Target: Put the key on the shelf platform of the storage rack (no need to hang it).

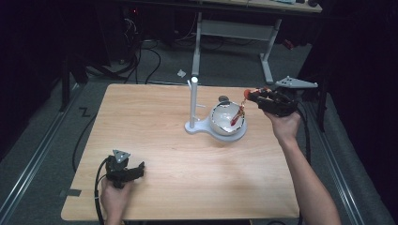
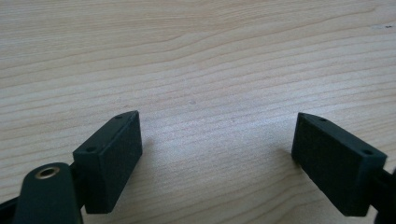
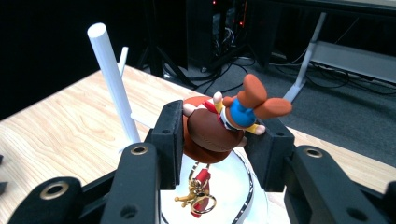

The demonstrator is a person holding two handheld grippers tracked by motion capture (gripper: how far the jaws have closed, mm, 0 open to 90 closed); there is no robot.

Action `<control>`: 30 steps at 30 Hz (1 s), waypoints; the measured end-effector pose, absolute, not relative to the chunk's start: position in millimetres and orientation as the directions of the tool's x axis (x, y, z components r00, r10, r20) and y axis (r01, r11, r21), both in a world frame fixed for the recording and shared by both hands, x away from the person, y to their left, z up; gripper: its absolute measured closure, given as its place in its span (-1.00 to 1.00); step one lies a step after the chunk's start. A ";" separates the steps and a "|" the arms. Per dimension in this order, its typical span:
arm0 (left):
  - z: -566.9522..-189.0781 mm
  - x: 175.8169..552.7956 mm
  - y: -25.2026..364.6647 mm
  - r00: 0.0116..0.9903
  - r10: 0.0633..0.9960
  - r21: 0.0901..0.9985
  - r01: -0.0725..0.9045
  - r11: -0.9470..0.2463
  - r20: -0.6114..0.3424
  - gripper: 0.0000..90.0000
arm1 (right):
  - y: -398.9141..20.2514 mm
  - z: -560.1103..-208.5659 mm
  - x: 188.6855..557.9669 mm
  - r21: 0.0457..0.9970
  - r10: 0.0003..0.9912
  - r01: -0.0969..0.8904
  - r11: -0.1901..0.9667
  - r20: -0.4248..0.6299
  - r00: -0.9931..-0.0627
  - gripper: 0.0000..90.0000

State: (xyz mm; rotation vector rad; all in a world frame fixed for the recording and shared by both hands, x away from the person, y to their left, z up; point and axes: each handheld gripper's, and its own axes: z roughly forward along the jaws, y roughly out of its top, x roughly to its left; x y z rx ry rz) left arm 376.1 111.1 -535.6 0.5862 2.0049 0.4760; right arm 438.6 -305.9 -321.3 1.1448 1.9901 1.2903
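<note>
The left gripper [image 1: 138,168] is resting on the counter [image 1: 155,131] near its front left corner, its jaws standing apart over bare wood. Toward the middle, a white post stand [image 1: 193,101] is rising just beside a white bowl [image 1: 220,123]. The right gripper [image 3: 217,142] is clamping a cartoon figurine keychain [image 3: 219,126] above the bowl, with the keyring [image 3: 198,198] dangling over it.

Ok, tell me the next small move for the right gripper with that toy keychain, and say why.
Probably lower it a little further over the white bowl before letting go. The right gripper is shut on the toy figure, whose red charm and gold ring dangle above the bowl's inside, beside the white stand. The left gripper rests open on the table.
</note>
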 end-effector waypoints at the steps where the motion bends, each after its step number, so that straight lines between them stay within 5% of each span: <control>1: -535.6 376.1 111.1 -0.426 0.581 0.551 0.208 0.809 -0.693 -0.64 | -303.7 -322.5 440.2 0.903 0.854 0.379 0.202 0.027 -0.520 0.33; 30: -534.8 376.2 114.0 -0.422 0.577 0.545 0.206 0.813 -0.699 -0.63 | -282.5 -374.7 470.4 0.854 0.852 0.479 0.202 0.088 -0.516 0.32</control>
